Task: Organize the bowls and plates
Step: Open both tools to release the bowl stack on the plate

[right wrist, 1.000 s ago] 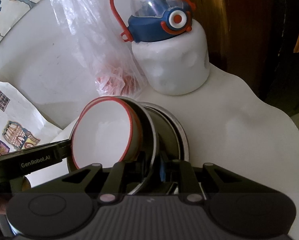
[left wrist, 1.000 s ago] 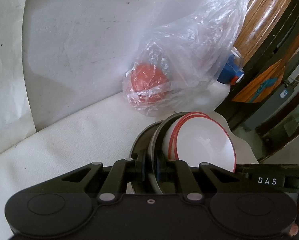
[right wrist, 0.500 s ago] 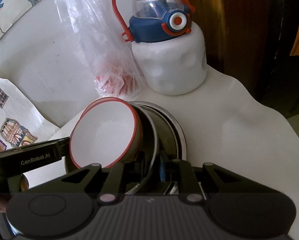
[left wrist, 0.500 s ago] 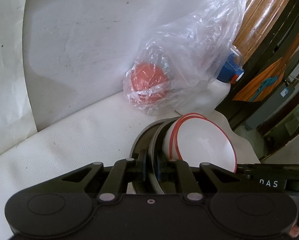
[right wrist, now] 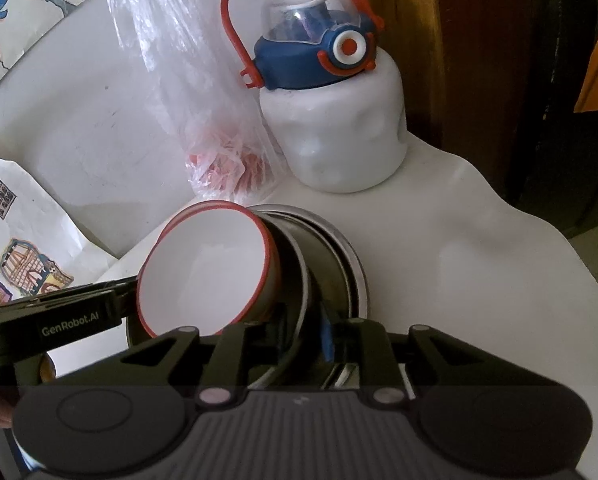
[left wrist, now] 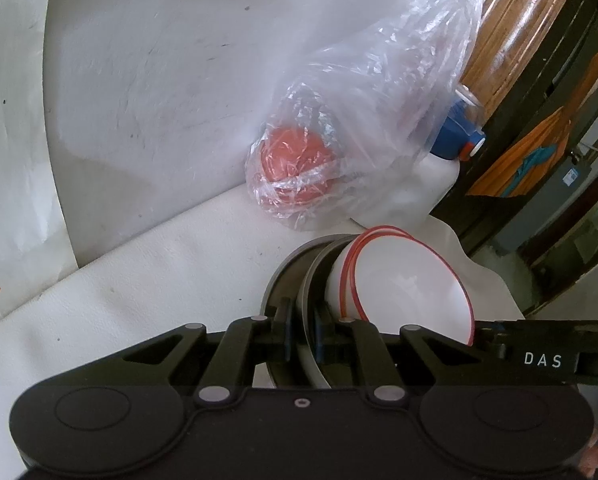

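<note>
We had both grippers on one tilted stack; the left gripper (left wrist: pixel 301 330) was pinched nearly shut on the rim of a steel plate (left wrist: pixel 309 280), and the right gripper (right wrist: pixel 305 334) straddled the same stack's steel rim (right wrist: pixel 299 276) from the other side, its jaws opening, the rim between them, though we could not tell whether the pads were pressing on it. The red-rimmed bowls (left wrist: pixel 407 284), two nested by the look of the double red edge, lay on their side inside the plates, mouth toward 4 o'clock in the left view and toward 8 o'clock in the right view (right wrist: pixel 207 268). The stack sat on the white table (right wrist: pixel 479 248), with a bottle (right wrist: pixel 331 120) at 12 o'clock and a plastic bag (left wrist: pixel 339 152) holding something red beside it. We judged the gathering done: bowls and plates were already together; what remained was to lay the stack flat and let go.
</note>
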Demonstrator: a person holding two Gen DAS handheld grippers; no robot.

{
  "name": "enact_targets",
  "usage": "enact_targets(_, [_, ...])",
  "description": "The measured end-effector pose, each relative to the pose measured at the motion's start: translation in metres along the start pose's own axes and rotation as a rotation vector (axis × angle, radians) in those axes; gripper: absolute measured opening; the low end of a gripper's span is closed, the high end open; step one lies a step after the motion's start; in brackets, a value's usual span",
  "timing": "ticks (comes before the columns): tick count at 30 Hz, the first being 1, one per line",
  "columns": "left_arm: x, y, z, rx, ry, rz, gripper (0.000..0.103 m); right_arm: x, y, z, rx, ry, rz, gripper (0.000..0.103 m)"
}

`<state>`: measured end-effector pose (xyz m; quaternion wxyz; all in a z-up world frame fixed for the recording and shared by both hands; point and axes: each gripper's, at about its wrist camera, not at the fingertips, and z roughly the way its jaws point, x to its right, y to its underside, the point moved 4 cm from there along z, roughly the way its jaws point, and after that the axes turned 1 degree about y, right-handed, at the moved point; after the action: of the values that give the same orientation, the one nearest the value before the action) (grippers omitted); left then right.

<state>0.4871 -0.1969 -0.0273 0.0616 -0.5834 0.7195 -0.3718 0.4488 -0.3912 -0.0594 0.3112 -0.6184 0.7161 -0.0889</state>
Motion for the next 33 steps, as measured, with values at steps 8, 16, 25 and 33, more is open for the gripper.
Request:
enact_targets(8, [0.001,0.0,-0.001,-0.001,-0.009,0.01,0.012,0.002,0.001,-0.007,0.014,0.013,-0.002,0.028])
enact_targets(16, [-0.002,-0.001,-0.008,0.023,-0.021,0.015,0.019,0.011,0.001,-0.021,0.052,0.042,0.017,0.056])
enact_targets(25, [-0.008,-0.004,-0.031,0.101,-0.064,0.012,0.06,0.011,0.008,-0.037,0.082,0.044,0.037,0.066])
enact_targets(33, [0.0,0.002,-0.06,0.139,-0.052,0.033,0.073,0.003,0.02,-0.07,0.146,0.052,0.042,0.09])
